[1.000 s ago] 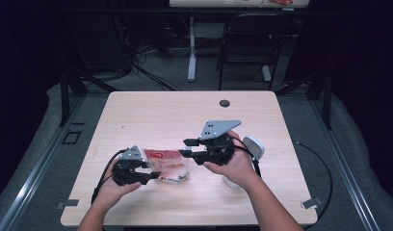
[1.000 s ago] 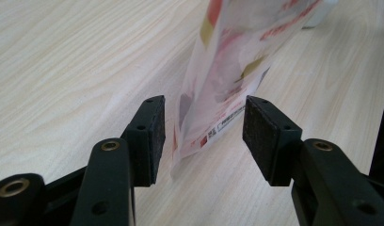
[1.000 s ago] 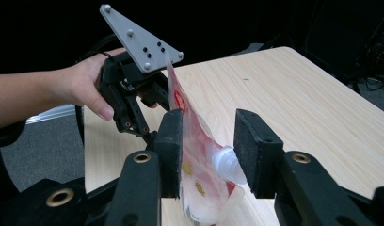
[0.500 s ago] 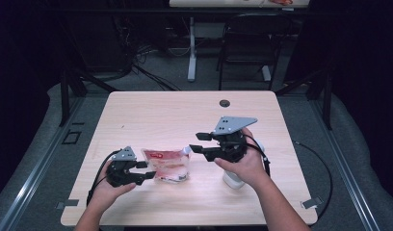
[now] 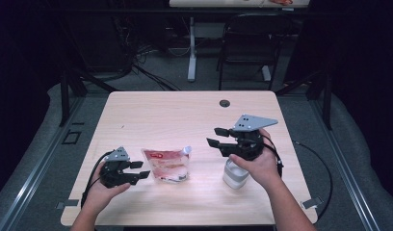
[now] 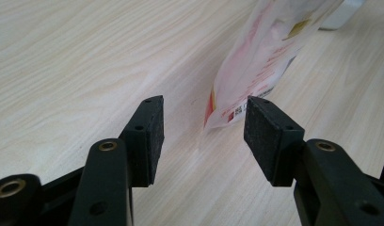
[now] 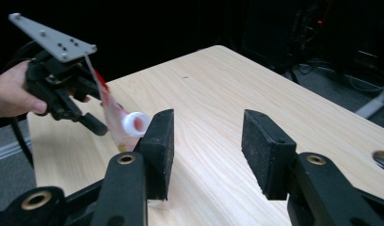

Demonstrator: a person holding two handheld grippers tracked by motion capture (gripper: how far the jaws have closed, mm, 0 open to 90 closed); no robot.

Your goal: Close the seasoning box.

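My left gripper [image 5: 142, 171], jaws wide, faced the spouted refill pouch [image 5: 166, 164] for grabbing; my right gripper [image 5: 216, 137] hovered wide open, empty.

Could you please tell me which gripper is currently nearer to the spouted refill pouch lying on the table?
Left. The left gripper sits open just beside the pouch, its jaws pointing at the near edge. The right gripper, also open, hovers farther off past the spout.

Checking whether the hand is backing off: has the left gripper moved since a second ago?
Yes. The left gripper has drawn back toward the table's left near corner, away from the pouch.
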